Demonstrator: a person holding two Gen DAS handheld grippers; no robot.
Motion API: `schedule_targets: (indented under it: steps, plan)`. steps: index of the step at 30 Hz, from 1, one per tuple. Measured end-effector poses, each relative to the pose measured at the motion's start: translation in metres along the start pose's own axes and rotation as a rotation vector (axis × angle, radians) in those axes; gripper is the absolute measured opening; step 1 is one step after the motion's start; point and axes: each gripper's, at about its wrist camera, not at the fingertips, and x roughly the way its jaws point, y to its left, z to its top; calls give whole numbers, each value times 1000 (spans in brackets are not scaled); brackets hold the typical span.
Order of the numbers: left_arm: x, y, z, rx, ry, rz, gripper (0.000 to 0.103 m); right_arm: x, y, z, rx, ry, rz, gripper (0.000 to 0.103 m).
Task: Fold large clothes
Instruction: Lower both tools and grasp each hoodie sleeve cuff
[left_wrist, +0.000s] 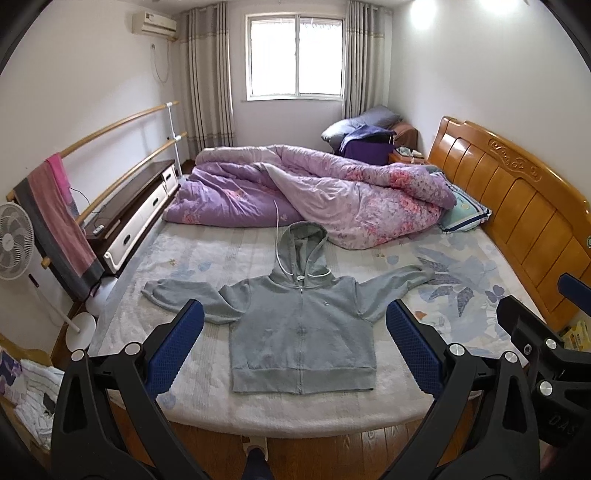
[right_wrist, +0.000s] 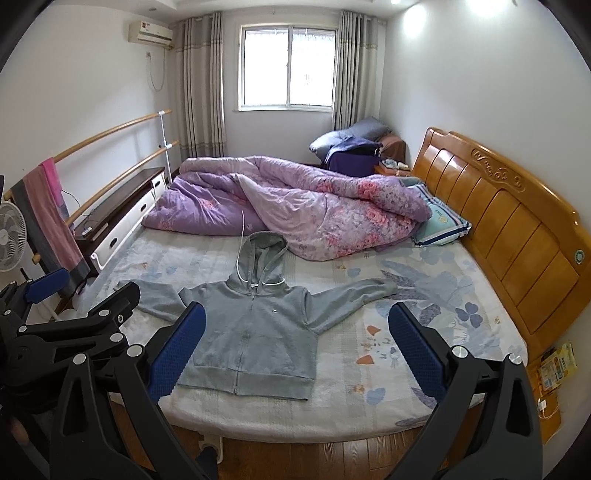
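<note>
- Wooden bed with pale floral sheet (left_wrist: 461, 288) (right_wrist: 424, 295): fills most of both views, carved orange-brown headboard (left_wrist: 517, 195) (right_wrist: 498, 221) along its right side.
- Crumpled purple-pink floral quilt (left_wrist: 314, 192) (right_wrist: 295, 206): heaped on the bed's far half, touching the hood tip.
- Grey zip-up hoodie with white drawcord (left_wrist: 299, 332) (right_wrist: 255, 332): flat on the near half of the sheet, front up, zipped, both sleeves spread sideways, hem near the mattress edge, hood pointing toward the quilt.
- Left gripper (left_wrist: 295, 343): blue-padded fingers spread wide, holding nothing, hovering above the near bed edge, hoodie body framed between them.
- Right gripper (right_wrist: 297, 347): fingers spread wide too, holding nothing, beside the left one, framing the hoodie's right half and bare sheet.
- White pedestal fan (left_wrist: 14, 247): on the floor at far left.
</note>
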Motion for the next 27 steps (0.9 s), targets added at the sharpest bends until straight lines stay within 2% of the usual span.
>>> schedule_targets:
  steps: [4, 7, 10, 12, 13, 15, 17, 23, 24, 25, 27]
  plan:
    - [71, 43, 25, 18, 60, -23, 99, 62, 40, 21, -3, 58, -9, 96]
    - [130, 84, 40, 16, 102, -52, 98, 116, 75, 38, -13, 128, 23, 96]
    - [188, 132, 47, -24, 141, -81, 98, 176, 113, 52, -44, 205, 24, 96]
    - [229, 171, 47, -68, 194, -108, 98, 217, 142, 58, -57, 245, 48, 96]
    - [256, 192, 46, -90, 236, -96, 98, 239, 159, 59, -74, 262, 54, 96]
    - [295, 228, 36, -115, 303, -52, 98, 277, 184, 59, -97, 287, 78, 95]
    - [336, 269, 21, -179, 385, -58, 98, 320, 211, 53, -113, 331, 94, 95]
    - [450, 404, -51, -548, 545, -135, 98, 428, 268, 25, -139, 453, 112, 94]
    - [466, 428, -65, -613, 550, -116, 98, 449, 276, 16, -151, 488, 102, 89]
    - [472, 439, -76, -645, 544, -94, 98, 468, 282, 9, -154, 508, 105, 78]
    - [502, 475, -100, -720, 564, -38, 98, 505, 295, -6, -164, 569, 100, 72]
